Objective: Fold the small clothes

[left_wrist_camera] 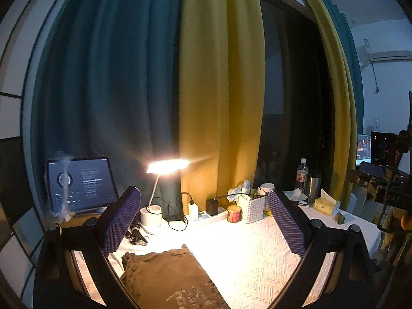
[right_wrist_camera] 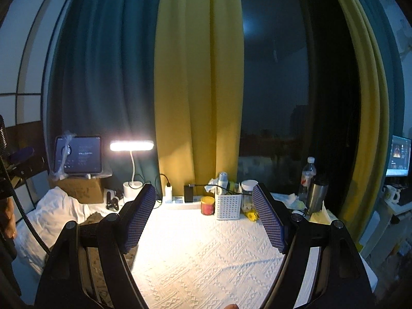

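Two grippers hang over the white textured tablecloth [right_wrist_camera: 206, 257], both with jaws spread wide and holding nothing. Nearest, under the left gripper [left_wrist_camera: 203, 221], lies the brown garment [left_wrist_camera: 164, 275], a pale print on its near part, too blurred to read. The right gripper [right_wrist_camera: 204, 216] is above bare cloth. Farther off stand a red can [right_wrist_camera: 207, 205], a white perforated basket [right_wrist_camera: 228, 206], a lit desk lamp [left_wrist_camera: 167, 166] and a tablet [left_wrist_camera: 82, 184]; its screen text is illegible.

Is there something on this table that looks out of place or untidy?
Only mildly: a crumpled tissue pokes up behind the white basket, and the brown garment lies rumpled at its left edge. Nothing looks spilled or broken.
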Available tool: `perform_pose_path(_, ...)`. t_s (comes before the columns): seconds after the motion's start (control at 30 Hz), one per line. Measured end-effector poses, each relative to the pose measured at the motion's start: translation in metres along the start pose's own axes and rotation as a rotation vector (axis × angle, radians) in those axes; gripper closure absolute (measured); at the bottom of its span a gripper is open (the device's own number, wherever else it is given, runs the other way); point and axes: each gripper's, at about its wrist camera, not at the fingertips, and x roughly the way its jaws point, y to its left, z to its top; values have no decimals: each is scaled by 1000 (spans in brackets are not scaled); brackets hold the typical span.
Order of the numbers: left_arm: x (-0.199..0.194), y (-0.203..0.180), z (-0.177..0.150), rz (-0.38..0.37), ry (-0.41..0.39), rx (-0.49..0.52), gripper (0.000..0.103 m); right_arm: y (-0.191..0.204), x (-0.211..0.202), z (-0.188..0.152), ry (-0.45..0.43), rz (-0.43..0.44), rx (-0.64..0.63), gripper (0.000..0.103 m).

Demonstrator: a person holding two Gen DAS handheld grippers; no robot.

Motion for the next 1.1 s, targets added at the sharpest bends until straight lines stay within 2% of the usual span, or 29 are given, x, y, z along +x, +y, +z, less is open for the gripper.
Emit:
perform_pose_path(0.3,-28,8,4,14,-50,-14,2,15,-30,8,-59,-70,-25,23)
perform_pose_path(0.6,-49,20,3,44,-81,-30,2,27,-49,14,-82,-65,-40,23)
perform_pose_path(1.1,-59,33,-13,78,-71,-40,2,40,-59,13,-89,-62,-33,23)
